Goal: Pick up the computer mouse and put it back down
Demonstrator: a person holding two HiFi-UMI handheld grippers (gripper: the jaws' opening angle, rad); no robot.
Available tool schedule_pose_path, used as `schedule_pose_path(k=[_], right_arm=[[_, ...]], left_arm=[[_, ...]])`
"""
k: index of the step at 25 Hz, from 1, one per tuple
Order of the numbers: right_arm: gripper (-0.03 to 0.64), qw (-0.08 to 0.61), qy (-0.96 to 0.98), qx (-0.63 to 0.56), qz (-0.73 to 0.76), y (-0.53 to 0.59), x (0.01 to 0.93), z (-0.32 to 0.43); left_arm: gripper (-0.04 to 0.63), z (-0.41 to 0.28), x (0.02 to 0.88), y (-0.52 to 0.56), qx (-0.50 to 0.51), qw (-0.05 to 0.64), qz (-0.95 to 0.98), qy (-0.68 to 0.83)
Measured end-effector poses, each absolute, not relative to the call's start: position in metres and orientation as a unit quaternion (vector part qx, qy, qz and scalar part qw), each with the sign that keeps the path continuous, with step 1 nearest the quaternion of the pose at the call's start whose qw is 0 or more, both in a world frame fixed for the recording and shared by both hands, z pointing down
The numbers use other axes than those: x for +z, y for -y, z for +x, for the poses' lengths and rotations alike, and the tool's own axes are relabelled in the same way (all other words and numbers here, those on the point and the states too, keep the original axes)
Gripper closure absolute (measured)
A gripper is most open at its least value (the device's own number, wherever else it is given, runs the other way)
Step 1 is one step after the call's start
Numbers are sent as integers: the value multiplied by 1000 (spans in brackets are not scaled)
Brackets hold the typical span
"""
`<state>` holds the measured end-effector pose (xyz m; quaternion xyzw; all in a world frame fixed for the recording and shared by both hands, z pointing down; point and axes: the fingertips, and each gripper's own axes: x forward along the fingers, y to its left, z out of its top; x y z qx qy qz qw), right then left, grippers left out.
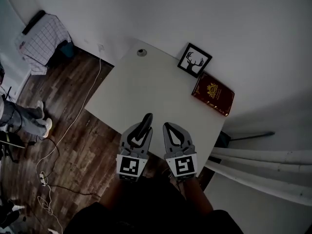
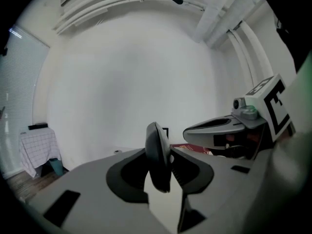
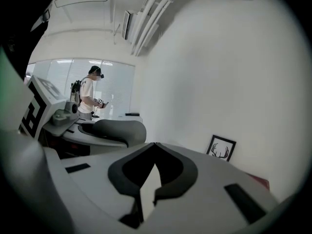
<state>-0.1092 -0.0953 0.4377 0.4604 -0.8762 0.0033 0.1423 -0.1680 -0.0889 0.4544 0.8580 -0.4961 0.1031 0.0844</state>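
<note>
Left gripper (image 1: 142, 132) has the computer mouse (image 2: 158, 156) pinched between its jaws. They stand partway apart, pads pressing the mouse's two flanks, so it sits on edge, nose poking up past the tips. That looks like a carry grip: it appears to hang clear of the surface, low in the head view over the near edge of the white desk (image 1: 146, 84), with the put-down to come. Right gripper (image 1: 169, 127) rides alongside, just beside the left, jaws fully together with nothing in them, so it seems only along for company.

Open desk lies ahead, plenty of landing room. Over at the upper right stand a framed deer picture (image 1: 194, 60) and, below it, a red book (image 1: 213, 93), both well apart from the mouse. A small round fitting (image 1: 142, 52) marks the far corner. Nothing blocks the way down. Off the desk, a white cable (image 1: 73, 121) trails across the wooden floor at left, and another person (image 3: 90, 97) stands far back in the right gripper view.
</note>
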Motion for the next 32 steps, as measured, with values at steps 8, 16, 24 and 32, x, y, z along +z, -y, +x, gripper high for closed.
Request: schedule_pose_path(k=[8,16,24,32], right_arm=[[597,178,845,11,504,134,441,-135],[597,193,823,6,534,156,449,-141],[597,204,815,18,541,156,458,-122],[597,162,831,46,529,188,465,-104]], left_arm=[[468,-190,497,118,150,106,898,401],[468,-205,507,131,143,129,911,366],[468,-186,530,130,136,182,908,352],[468,-168,549,146,159,202,896,363]])
